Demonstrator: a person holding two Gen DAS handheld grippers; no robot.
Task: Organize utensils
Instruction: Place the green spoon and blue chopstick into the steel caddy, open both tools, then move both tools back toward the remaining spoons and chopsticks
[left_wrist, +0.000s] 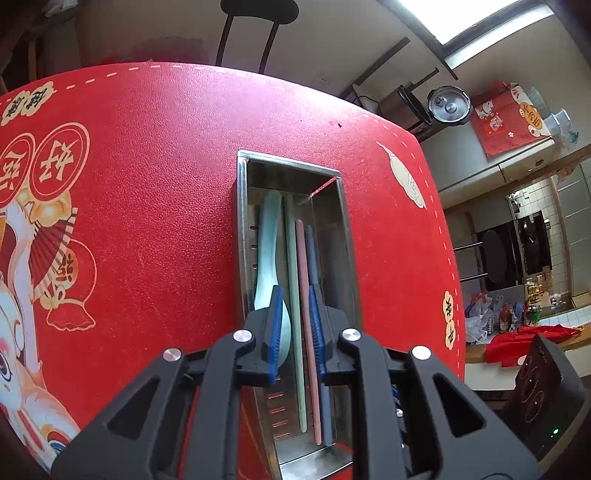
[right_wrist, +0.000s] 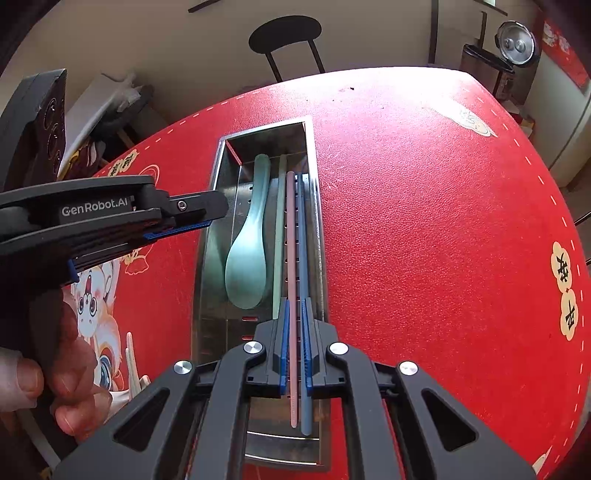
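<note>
Left wrist view: the steel tray (left_wrist: 242, 229) lay lengthwise on the red desk (left_wrist: 166, 166), roughly midway between its side edges, long axis running toward the far edge where a chair (left_wrist: 258, 22) stood. Inside it, from the tray's left wall across: pale green spoon (left_wrist: 267, 240), green chopstick (left_wrist: 293, 277), pink chopstick (left_wrist: 303, 277), blue chopstick (left_wrist: 311, 251). The left claw (left_wrist: 295, 325) hung over the near half of the tray, jaws nearly closed with a narrow gap. Sticks showed through the gap, but the pads did not appear to press on any of them; judged empty.

Right wrist view: same tray (right_wrist: 317, 206), same contents: spoon (right_wrist: 247, 258) with its bowl toward the near end, green chopstick (right_wrist: 279, 229), pink chopstick (right_wrist: 291, 258) and blue chopstick (right_wrist: 303, 258) against the tray's right wall. The right claw (right_wrist: 294, 343) was closed down to a slit, with the pink stick running between the pads; whether it was clamped or merely lay below, could not tell. The left claw (right_wrist: 184, 229) sat beside the tray's left wall, carried by a hand (right_wrist: 55, 369).

Handling, judged: the chopsticks looked light, stiff, thin and smooth, so liable to pivot or slip; pinch near mid-length. The spoon looked light and rigid; take it by the handle, not the curved bowl.
</note>
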